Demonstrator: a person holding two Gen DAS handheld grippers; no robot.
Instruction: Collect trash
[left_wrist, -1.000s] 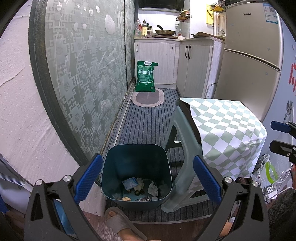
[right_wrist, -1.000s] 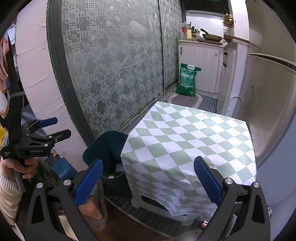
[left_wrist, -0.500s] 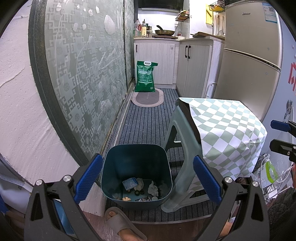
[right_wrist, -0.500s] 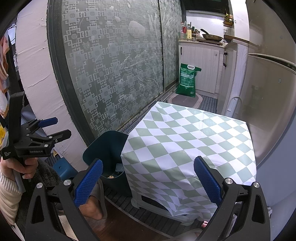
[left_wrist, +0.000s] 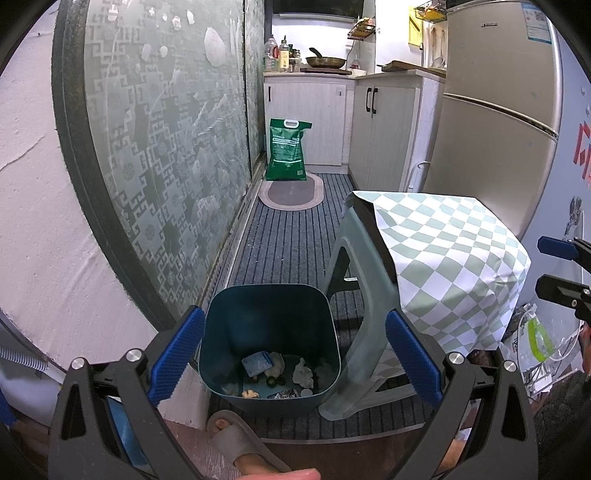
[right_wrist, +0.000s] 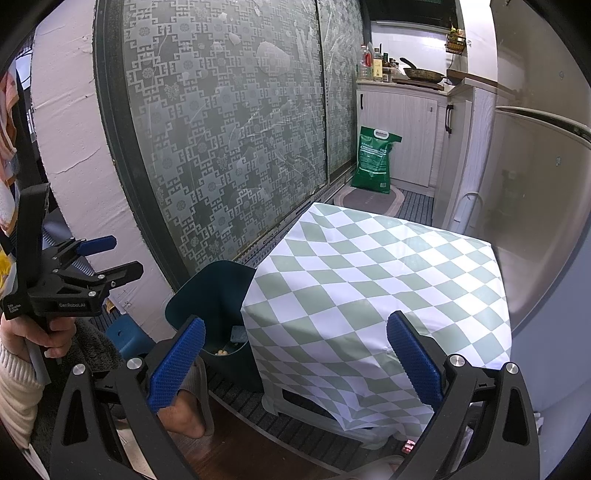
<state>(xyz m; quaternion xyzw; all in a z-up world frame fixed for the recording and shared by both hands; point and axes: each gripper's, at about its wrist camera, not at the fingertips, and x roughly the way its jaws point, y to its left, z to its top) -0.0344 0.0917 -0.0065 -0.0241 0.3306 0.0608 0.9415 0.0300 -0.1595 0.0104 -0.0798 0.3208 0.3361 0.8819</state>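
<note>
Left tongs: our left tongs are spread wide and grasp nothing; they hang above the teal bin, looking straight down into it.
Right tongs: our right tongs are likewise spread and empty, hovering over the near edge of the checkered cloth.
Trash: scraps lie on the bin's floor, among them a blue sponge-like piece and crumpled white bits; we see no loose trash on the cloth or the floor.
Step in hand: we judge the gathering nearly finished, or a search for the next piece under way.
Doing it well: we should sweep both cameras over the cloth top and the striped mat before committing, and keep the tongs spread until a piece sits squarely between the pads.
Around: the cloth covers a pale green stool that touches the bin's right side; a frosted sliding door runs along the left; a green sack stands by the far cabinets.
In the way: the stool leg crowds the bin, and a slippered foot rests just in front of it.
</note>
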